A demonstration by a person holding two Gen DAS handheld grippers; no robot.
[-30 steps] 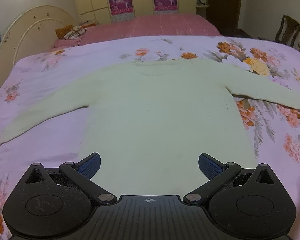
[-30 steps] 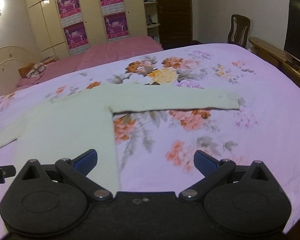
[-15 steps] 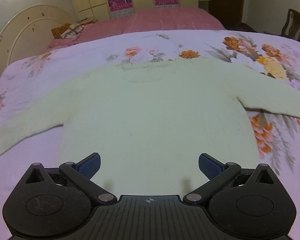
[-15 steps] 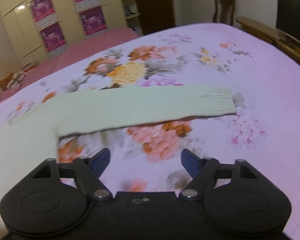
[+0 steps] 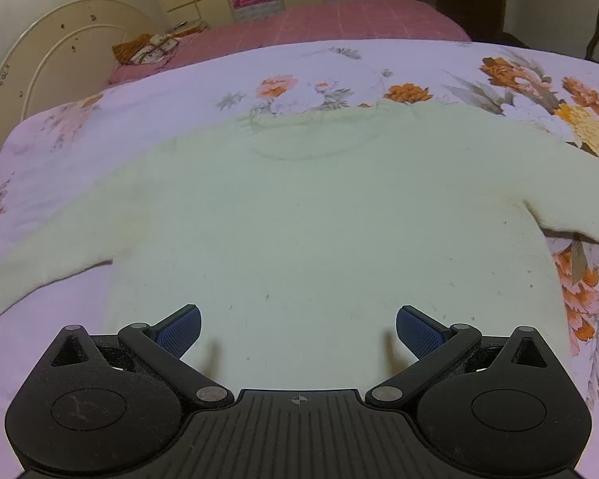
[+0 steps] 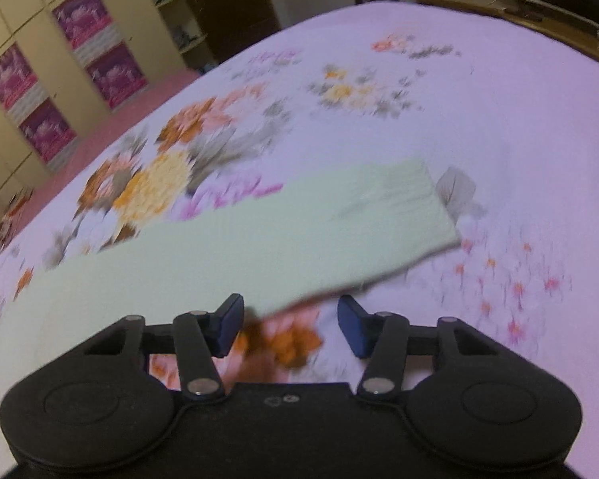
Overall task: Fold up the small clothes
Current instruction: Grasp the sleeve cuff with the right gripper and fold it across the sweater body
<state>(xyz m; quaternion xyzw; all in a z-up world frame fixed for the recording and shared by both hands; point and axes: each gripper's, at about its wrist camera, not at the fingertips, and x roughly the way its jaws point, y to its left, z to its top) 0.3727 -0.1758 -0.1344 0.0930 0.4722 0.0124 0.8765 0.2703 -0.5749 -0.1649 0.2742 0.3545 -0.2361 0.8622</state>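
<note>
1. Where the left wrist view cuts off at the edges, both sleeves of the pale green sweater run out of frame, and its bottom hem is hidden behind the left claw. That claw stands wide, nothing between its blue pads, hovering over the sweater's lower body. The sweater lies flat, front up, on the bed with a floral lilac sheet; a second bed with a pink cover and a cream headboard stand beyond.
2. Though the right wrist view is smeared by motion, the sweater's sleeve reads clearly, its ribbed cuff toward the right. The right claw is closing, half-narrowed, just short of the sleeve's near edge; only bedsheet shows between its pads. Cupboard doors with magenta posters line the wall.
</note>
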